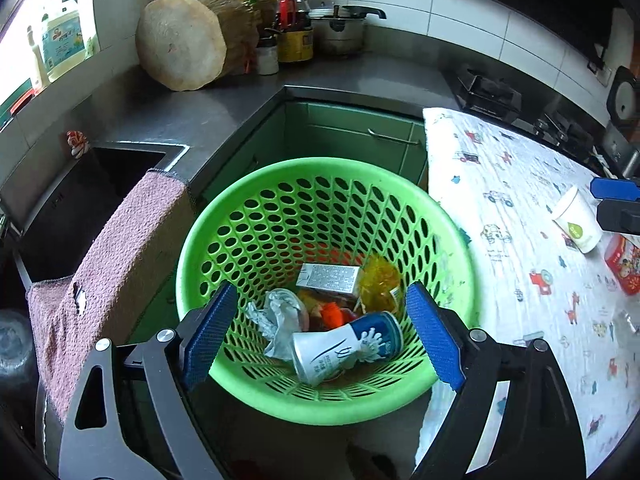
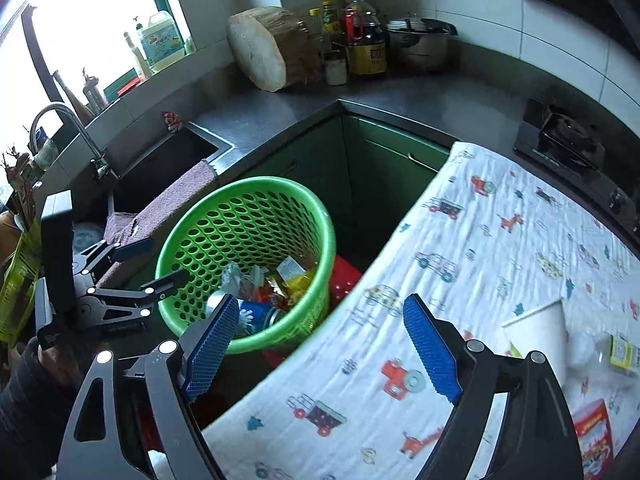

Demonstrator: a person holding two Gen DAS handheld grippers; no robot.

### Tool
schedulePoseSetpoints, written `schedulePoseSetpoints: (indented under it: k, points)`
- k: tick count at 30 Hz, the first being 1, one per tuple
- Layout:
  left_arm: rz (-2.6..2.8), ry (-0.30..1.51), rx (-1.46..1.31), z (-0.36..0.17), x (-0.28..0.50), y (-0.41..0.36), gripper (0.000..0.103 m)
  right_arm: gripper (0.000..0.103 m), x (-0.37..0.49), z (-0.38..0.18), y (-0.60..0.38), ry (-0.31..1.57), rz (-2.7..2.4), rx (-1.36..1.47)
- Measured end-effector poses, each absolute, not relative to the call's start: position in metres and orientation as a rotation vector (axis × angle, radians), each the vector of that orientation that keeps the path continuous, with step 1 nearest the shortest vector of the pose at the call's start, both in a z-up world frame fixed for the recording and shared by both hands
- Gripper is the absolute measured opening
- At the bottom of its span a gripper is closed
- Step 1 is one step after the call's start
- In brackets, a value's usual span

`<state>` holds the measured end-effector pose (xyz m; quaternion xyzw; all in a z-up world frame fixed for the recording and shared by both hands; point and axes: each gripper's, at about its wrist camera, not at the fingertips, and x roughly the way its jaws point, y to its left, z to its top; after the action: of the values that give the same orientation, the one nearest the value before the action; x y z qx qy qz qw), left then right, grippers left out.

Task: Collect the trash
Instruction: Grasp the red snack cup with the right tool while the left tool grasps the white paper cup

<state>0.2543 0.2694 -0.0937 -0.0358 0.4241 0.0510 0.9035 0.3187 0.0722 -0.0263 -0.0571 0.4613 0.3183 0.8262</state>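
My left claw [image 1: 322, 332] hangs wide open over the green basket [image 1: 240, 208], holding nothing. Straight below it, between my two blue pads [image 1: 210, 340], lies a blue and white can [image 1: 348, 344] on its side at the bottom of the basket. Left of the can sits crumpled white paper [image 1: 276, 320]; behind the can lie a small grey carton [image 1: 328, 278] and a yellow wrapper [image 1: 378, 284].

Left of the basket a pink towel [image 1: 120, 248] drapes over the edge of the sink [image 1: 76, 200]. Right of the basket stands the table with its printed cloth [image 1: 520, 240], where a white paper cup [image 1: 576, 220] lies tipped over, with a red packet [image 1: 624, 264] just beside it.

My right claw [image 2: 322, 350] is also wide open and empty, over the near edge of the cloth to the right of the basket. The cup is near its right finger, further right on the cloth.
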Motion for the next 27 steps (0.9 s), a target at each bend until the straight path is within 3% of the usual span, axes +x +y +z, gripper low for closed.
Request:
schedulePoseSetpoints:
  k: [18, 27]
  points:
    - [-0.065, 0.861, 0.010, -0.071, 0.275, 0.139, 0.090, 0.084, 0.307, -0.055, -0.142, 1.055, 0.347, -0.142]
    - [-0.159, 0.881, -0.002, -0.067, 0.295, 0.073, 0.094, 0.084, 0.314, -0.082, -0.193, 1.139, 0.283, -0.204]
